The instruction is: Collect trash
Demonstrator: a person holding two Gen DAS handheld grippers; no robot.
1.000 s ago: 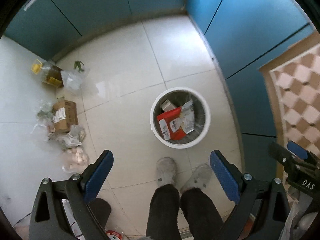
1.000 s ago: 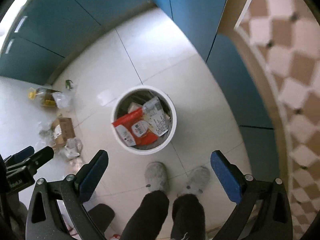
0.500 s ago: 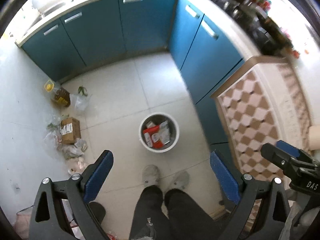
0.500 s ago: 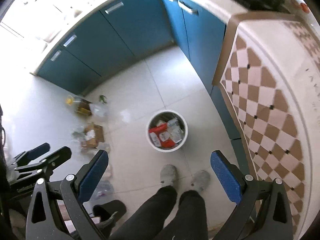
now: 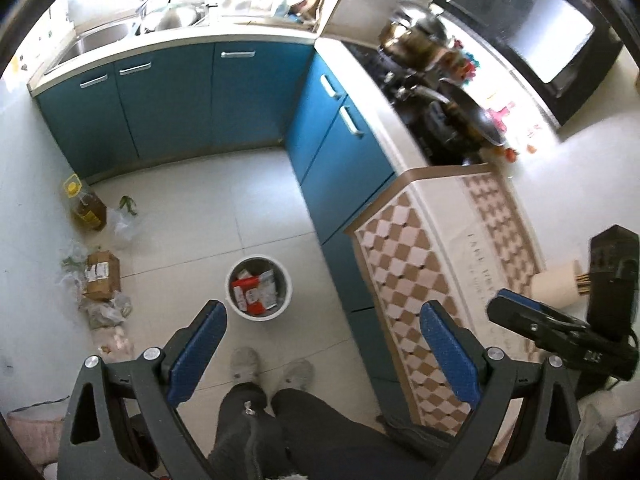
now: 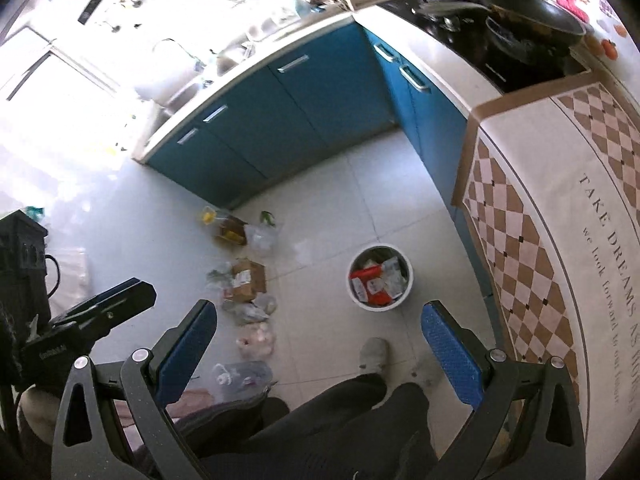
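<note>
Trash sits in the white bin (image 5: 258,294) on the tiled floor (image 5: 208,200), low and centre-left in your left wrist view, with a red packet (image 5: 249,295) and pale wrappers inside. More loose trash lies along the left edge of that frame: a cardboard box (image 5: 101,276), crumpled clear bags (image 5: 105,311) and a yellow-capped oil bottle (image 5: 85,205). Your left gripper (image 5: 322,322) hangs with its blue fingers (image 5: 198,350) spread wide and nothing between them, your shoes (image 5: 245,364) just below the bin. Your right gripper (image 6: 318,322) is likewise spread and empty; in its view the bin (image 6: 379,278) lies right of centre. Only the right wrist view shows a clear plastic bottle (image 6: 240,374) on the floor near your leg, at lower centre-left, and the printed lettering on the checked counter mat (image 6: 532,240). Only the left wrist view shows the dark oven window (image 5: 532,28) at upper right and a paper roll (image 5: 558,284) at the right edge. Blue cabinets (image 5: 172,100) line the top of both frames.
</note>
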